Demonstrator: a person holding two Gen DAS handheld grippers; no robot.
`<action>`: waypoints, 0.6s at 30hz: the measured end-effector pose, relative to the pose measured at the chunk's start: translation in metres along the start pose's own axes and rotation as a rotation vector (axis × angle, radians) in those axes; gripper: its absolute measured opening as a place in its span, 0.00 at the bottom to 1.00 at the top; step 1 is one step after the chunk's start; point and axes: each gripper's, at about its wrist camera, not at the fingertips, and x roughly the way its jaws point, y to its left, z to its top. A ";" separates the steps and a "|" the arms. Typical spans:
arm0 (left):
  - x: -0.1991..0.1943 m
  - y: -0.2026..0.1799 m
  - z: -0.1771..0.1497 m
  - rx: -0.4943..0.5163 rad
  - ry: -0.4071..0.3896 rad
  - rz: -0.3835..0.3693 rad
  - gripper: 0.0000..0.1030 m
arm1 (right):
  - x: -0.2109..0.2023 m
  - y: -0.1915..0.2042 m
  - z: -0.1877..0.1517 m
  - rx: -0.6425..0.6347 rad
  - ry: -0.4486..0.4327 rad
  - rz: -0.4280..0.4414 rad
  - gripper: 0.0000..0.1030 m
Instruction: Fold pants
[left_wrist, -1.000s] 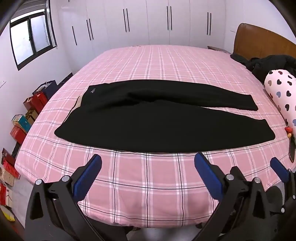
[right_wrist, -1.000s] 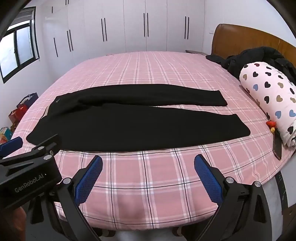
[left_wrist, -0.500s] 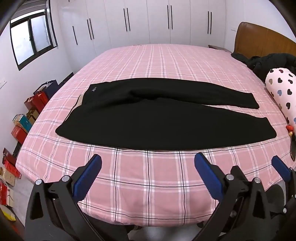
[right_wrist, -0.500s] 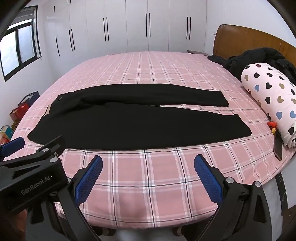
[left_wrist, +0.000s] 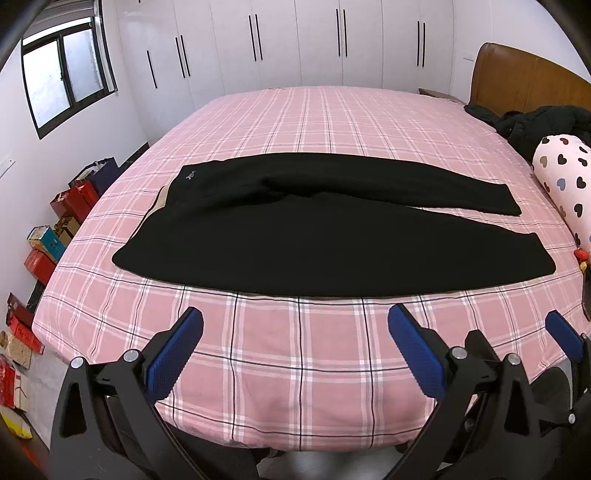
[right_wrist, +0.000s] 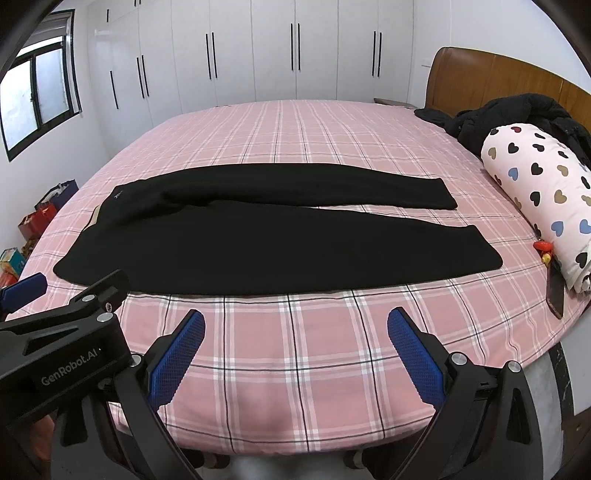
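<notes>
Two legs of our black pants (left_wrist: 325, 243) lie flat along the bed's (left_wrist: 303, 354) near edge; we hold both tongs, left (left_wrist: 295, 354) and right (right_wrist: 295, 354), wide and empty.

1. I see the pants (left_wrist: 325, 236) lying flat across the bed (left_wrist: 303, 362), waist to my left, legs running right.
2. The far leg lies just behind the near one.
3. A rolled quilt (right_wrist: 543, 195) sits at the bed's right edge, a heap of clothes (right_wrist: 517, 114) behind it by the headboard (right_wrist: 498, 81).
4. Boxes (left_wrist: 44, 251) stand on the floor to the left.
5. Wardrobes (left_wrist: 295, 40) stand behind the bed.
</notes>
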 end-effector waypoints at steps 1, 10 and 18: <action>0.000 0.000 0.000 0.000 -0.001 0.003 0.95 | 0.001 0.000 0.000 0.000 0.000 -0.001 0.95; 0.001 0.000 -0.002 0.000 0.001 0.007 0.95 | 0.002 -0.001 -0.001 0.001 0.006 0.002 0.95; 0.003 0.000 -0.001 -0.001 0.004 0.006 0.95 | 0.002 -0.001 -0.001 0.001 0.007 0.003 0.95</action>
